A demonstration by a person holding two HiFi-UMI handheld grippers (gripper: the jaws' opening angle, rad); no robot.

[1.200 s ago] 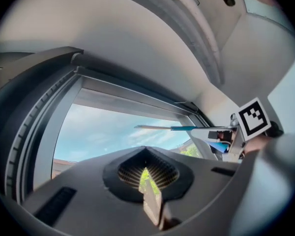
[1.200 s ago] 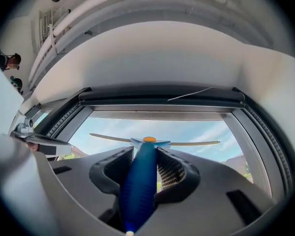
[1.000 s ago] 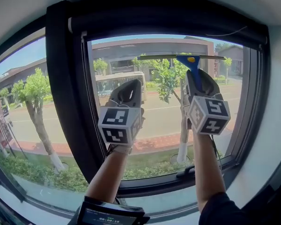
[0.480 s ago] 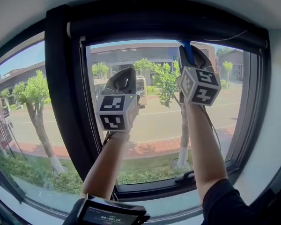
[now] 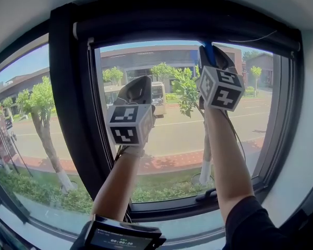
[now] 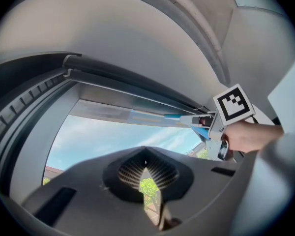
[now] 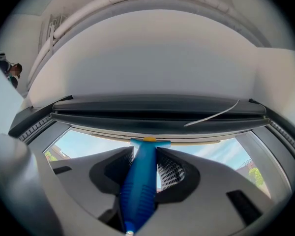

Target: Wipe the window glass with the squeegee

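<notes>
Outside, trees (image 5: pixel 39 100) and a street show through the glass (image 5: pixel 172 129), which is set in a black frame (image 5: pixel 73 113) with white wall (image 5: pixel 308 155) around it. The left gripper (image 6: pixel 145 165) hovers before the pane, its fingers closed together on nothing. The right gripper (image 7: pixel 143 163) sits higher, its fingers clamped on the blue handle of the squeegee (image 7: pixel 140 181); the blade lies along the glass's top edge. In the head view that blade is hidden.
</notes>
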